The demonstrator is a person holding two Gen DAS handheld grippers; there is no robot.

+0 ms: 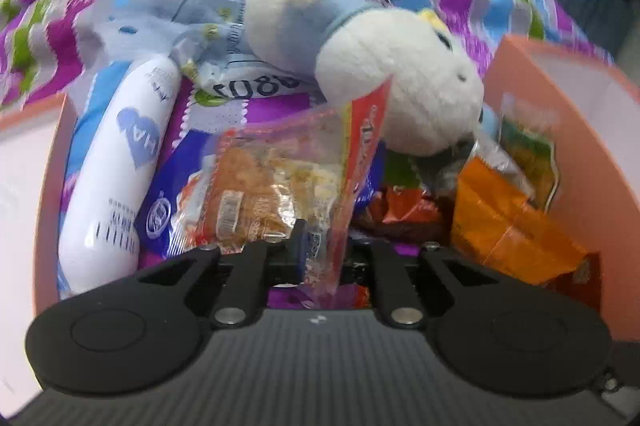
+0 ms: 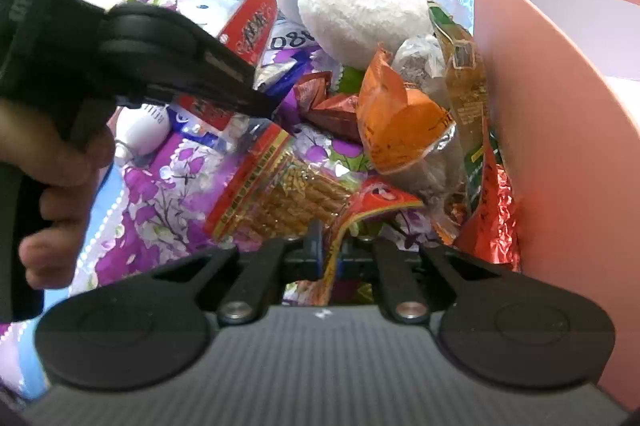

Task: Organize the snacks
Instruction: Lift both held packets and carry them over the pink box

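Left gripper [image 1: 316, 258] clamped on a crinkly clear snack bag [image 1: 280, 182] with a red edge strip, lumpy golden-brown pieces showing through the film, held upright above the heap; right gripper [image 2: 326, 258] pinched shut on the corner of a glossy red-and-yellow wrapper [image 2: 360, 210], just beside a flat clear pack of ridged golden sticks [image 2: 296, 194]. Heaped on a floral purple-and-blue bedsheet [image 2: 160, 194]: a puffed orange foil pouch [image 2: 396, 118], crumpled dark-red wrappers [image 2: 324, 102], a shiny blue packet [image 1: 168, 202]. Smooth white cylindrical bottle [image 1: 120, 170] with a pale blue heart lying left of the snacks; fuzzy white-and-blue plush toy [image 1: 376, 70] resting behind, touching the held bag's red corner. Matte salmon-pink box wall [image 2: 560, 146] curving along the right, creased red foil [image 2: 496, 222] pressed against it.
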